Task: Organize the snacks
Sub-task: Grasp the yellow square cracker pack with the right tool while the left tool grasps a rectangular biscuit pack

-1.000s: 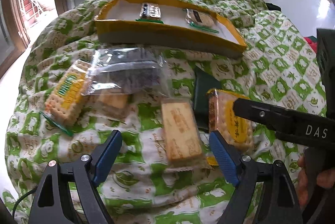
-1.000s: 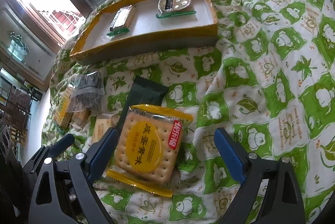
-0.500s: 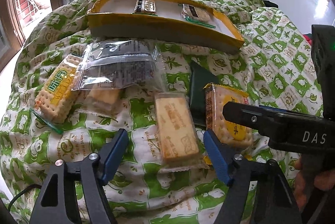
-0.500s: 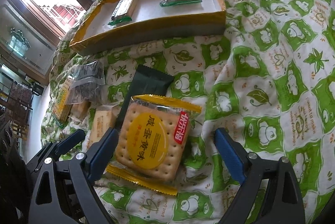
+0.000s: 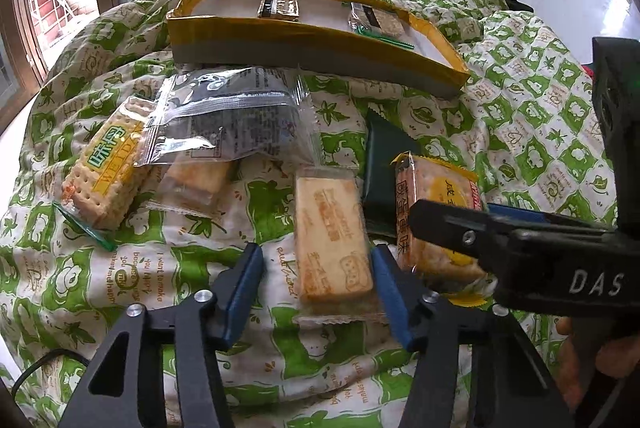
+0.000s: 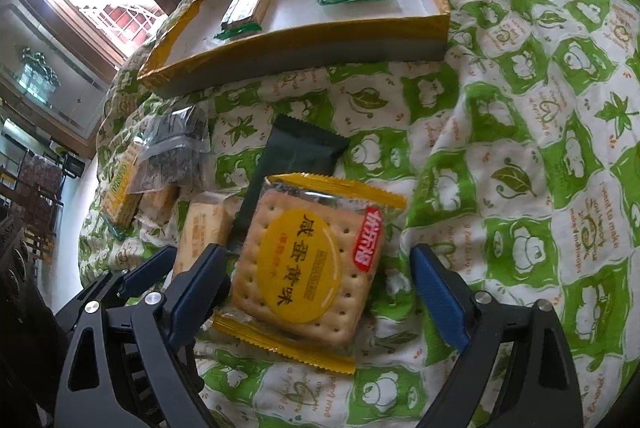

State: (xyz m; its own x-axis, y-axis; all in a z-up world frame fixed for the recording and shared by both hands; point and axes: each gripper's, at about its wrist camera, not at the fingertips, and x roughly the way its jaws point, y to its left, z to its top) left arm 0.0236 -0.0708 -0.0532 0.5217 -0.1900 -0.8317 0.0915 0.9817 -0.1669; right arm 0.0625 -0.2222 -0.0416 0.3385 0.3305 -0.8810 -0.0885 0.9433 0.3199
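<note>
While both grippers straddle biscuit packs on the quilt, neither has a firm hold yet.

Between the closing jaws of the left gripper (image 5: 318, 280) lies the pale biscuit pack (image 5: 332, 240): the right pad looks to be at its edge, a gap remains on the left. The right gripper (image 6: 316, 280) stands wide over the yellow cracker pack (image 6: 310, 264), its left pad just beside it, its right pad apart. Both packs look light, with slippery crinkly film and brittle biscuits inside; gripping across the long stiff sides, gently, seems safest. Beyond the jaws waits the yellow-rimmed box (image 5: 304, 46), already holding two packs.
</note>
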